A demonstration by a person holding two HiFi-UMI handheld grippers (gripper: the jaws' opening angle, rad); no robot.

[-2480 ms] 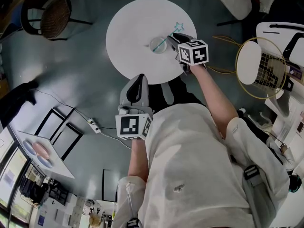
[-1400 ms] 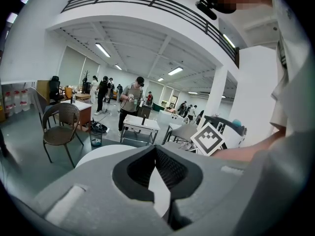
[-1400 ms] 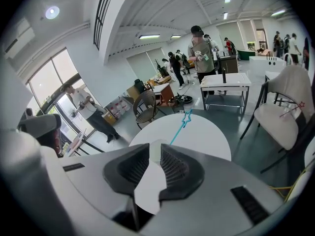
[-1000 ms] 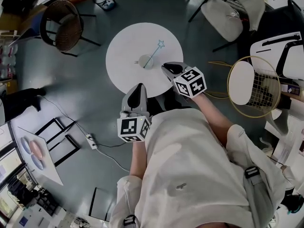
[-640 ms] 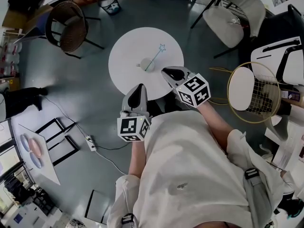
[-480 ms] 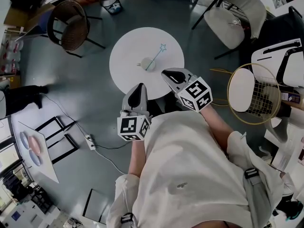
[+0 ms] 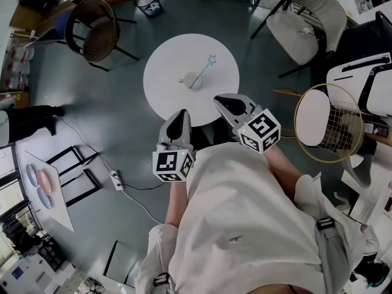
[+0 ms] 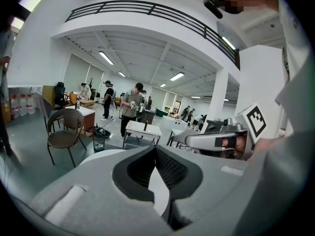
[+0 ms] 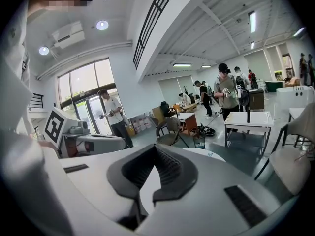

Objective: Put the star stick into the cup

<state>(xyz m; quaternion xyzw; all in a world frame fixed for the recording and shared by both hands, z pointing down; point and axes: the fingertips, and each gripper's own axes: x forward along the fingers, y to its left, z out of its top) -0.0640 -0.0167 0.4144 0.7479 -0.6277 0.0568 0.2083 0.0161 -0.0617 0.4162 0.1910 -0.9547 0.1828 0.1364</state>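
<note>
In the head view a small pale cup (image 7: 192, 79) stands near the middle of the round white table (image 7: 165, 94). The thin teal star stick (image 7: 203, 70) leans out of it, star end up and to the right. Both grippers are held close to the person's body, off the table's near edge. My left gripper (image 7: 179, 113) is shut with nothing in it, its jaws meeting in the left gripper view (image 8: 155, 149). My right gripper (image 7: 222, 100) is shut and empty too, its jaws together in the right gripper view (image 9: 156, 148).
A wicker chair (image 7: 92, 29) stands at the far left of the table, a white chair (image 7: 306, 17) at the far right, a gold wire chair (image 7: 331, 115) to the right. A bin (image 7: 149, 3) sits beyond the table. A cable and power strip (image 7: 116, 176) lie on the floor at left.
My right gripper has left the stick and drawn back from the cup towards the body, its jaws closing. The stick stays in the cup. The left gripper has held still.
</note>
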